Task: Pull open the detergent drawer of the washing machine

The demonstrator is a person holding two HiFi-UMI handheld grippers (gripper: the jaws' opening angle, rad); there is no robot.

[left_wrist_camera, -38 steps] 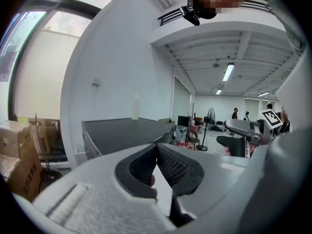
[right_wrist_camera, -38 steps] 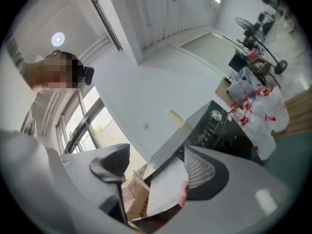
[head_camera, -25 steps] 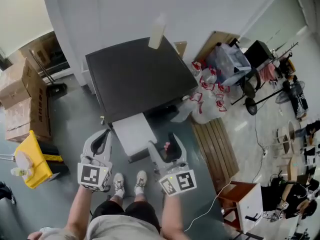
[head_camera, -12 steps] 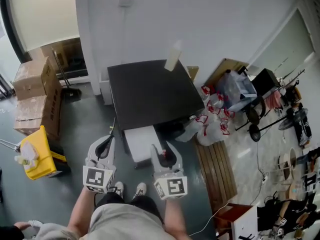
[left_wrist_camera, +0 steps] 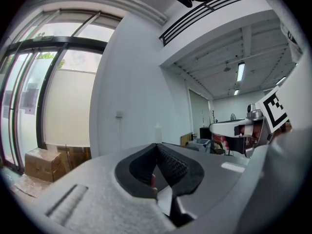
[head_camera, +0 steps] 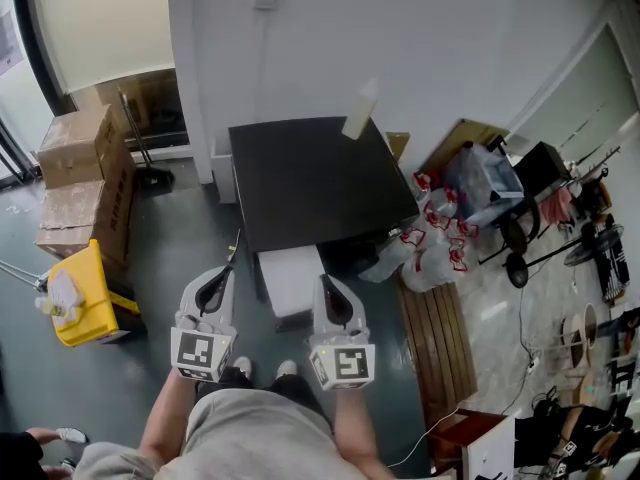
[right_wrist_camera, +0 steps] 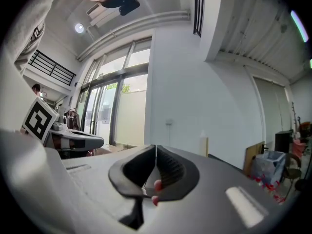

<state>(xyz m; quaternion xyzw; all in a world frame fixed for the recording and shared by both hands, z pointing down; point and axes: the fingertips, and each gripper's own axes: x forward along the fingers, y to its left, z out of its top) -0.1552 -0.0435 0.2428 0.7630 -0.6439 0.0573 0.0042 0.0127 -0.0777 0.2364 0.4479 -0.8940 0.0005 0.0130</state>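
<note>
The washing machine (head_camera: 315, 180) has a black top and stands against the white wall in the head view. A white part (head_camera: 290, 278), apparently the detergent drawer, juts out from its front towards me. My left gripper (head_camera: 224, 270) is just left of that part's near end and my right gripper (head_camera: 323, 282) just right of it, both apart from it. In the left gripper view the left gripper (left_wrist_camera: 156, 145) has its jaws together on nothing. The right gripper (right_wrist_camera: 155, 146) is likewise shut and empty, pointing level at the machine's top.
A white bottle (head_camera: 360, 109) stands at the back right of the machine's top. Cardboard boxes (head_camera: 80, 183) and a yellow bucket (head_camera: 75, 298) are on the floor at left. Red-and-white bags (head_camera: 440, 240), a wooden pallet (head_camera: 435, 343) and fan stands crowd the right.
Both grippers have drawn back from the machine's front towards me. The right gripper's jaws, open a second ago, have shut on nothing. The white part still juts out.
</note>
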